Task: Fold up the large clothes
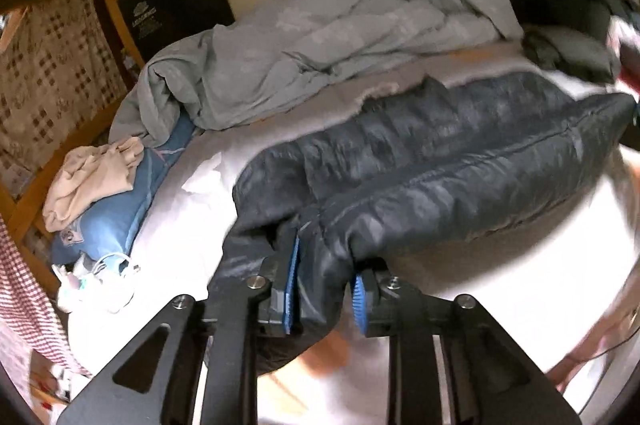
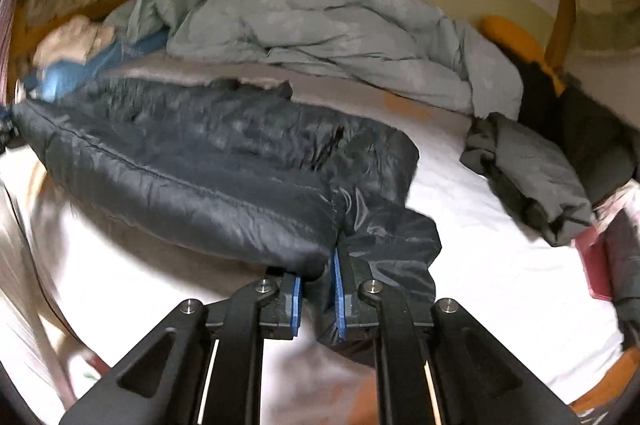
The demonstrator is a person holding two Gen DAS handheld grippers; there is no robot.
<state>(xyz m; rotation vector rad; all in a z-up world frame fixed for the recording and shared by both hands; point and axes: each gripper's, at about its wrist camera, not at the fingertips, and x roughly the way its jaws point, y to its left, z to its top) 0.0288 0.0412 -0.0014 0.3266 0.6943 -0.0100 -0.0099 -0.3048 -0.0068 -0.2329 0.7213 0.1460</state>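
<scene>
while the dark puffer jacket point(image 1: 420, 153) is stretching across the middle of both frames over the white bed point(image 1: 500, 265), i'm pinching its near edge with the left gripper point(image 1: 326, 289) and right gripper point(image 2: 318, 289), jaws nearly closed on fabric.

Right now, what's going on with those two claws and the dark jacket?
Left gripper and right gripper both clamped on the puffer jacket. Its near edge lifted off the bed sheet. Nothing blocking it.
</scene>
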